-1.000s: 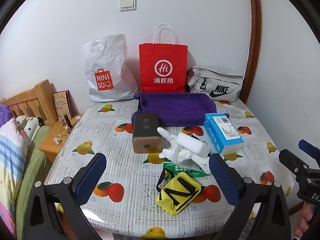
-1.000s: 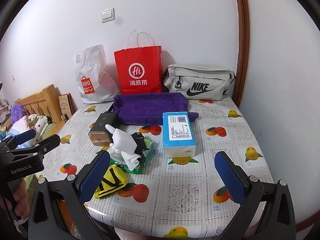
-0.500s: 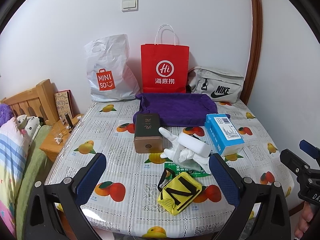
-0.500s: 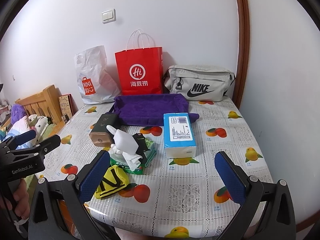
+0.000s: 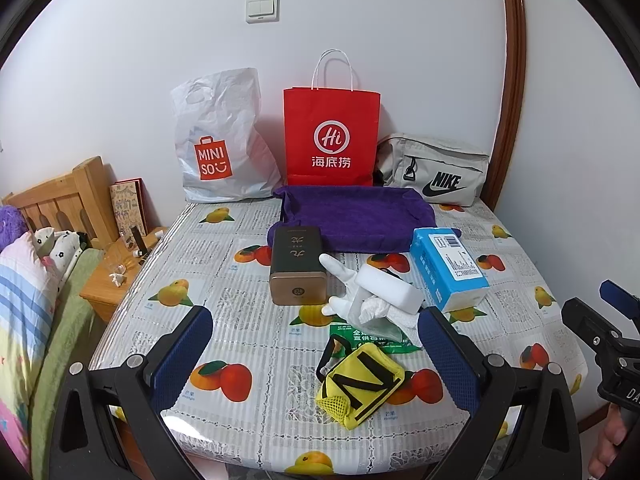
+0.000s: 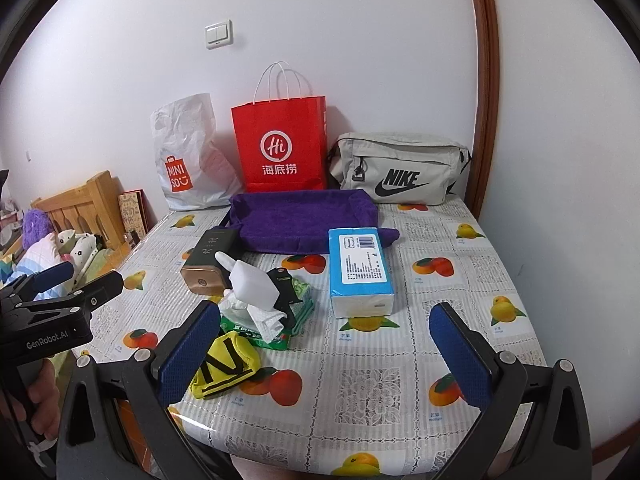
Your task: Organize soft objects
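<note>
The left gripper [image 5: 314, 350] is hanging over the near edge of the worktop [image 5: 240, 320] with its jaws spread wide and nothing in them. The right gripper [image 6: 324, 344] is doing the same, jaws spread wide and empty. A yellow pouch [image 5: 358, 386] is lying close in front of the left gripper, at 6 o'clock from a white glove [image 5: 370, 294] that is sitting on a green pack [image 5: 370, 336]. A brown box [image 5: 297, 266] is lying at 9 o'clock from the glove, just beside it. A blue tissue pack [image 6: 360, 270] is lying at 3 o'clock from the glove. A purple tray [image 5: 356, 212] is sitting at 12 o'clock, touching the box. Behind it a white bag [image 5: 222, 140], a red bag [image 5: 330, 136] and a grey bag [image 5: 434, 168] are standing along the wall.
</note>
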A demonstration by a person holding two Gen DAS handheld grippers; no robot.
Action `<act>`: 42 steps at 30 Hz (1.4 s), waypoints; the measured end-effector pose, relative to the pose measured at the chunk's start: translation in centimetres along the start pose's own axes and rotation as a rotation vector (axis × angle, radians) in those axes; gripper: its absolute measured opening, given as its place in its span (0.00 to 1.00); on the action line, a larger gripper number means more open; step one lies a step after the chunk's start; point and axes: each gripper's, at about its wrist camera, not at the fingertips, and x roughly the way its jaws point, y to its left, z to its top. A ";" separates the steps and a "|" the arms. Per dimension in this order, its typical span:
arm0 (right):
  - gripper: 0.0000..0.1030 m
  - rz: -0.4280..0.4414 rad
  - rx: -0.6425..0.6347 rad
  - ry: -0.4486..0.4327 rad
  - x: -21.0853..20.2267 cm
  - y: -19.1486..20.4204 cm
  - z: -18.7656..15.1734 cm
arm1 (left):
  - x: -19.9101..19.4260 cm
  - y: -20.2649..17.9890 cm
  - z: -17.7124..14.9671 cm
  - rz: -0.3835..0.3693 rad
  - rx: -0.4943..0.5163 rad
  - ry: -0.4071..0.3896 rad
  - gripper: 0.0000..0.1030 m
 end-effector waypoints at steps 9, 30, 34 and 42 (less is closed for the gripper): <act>1.00 0.001 0.001 -0.002 0.0 0.1 -0.1 | 0.0 0.0 0.0 0.001 0.000 0.000 1.00; 1.00 0.000 -0.002 -0.008 -0.3 0.3 0.0 | -0.1 0.2 0.0 -0.001 -0.002 -0.004 1.00; 1.00 0.000 -0.004 -0.010 -0.3 0.3 -0.1 | -0.1 0.2 0.0 -0.001 -0.002 -0.005 1.00; 1.00 0.001 -0.005 -0.013 -0.3 0.4 -0.1 | -0.1 0.3 0.0 -0.014 -0.003 -0.005 1.00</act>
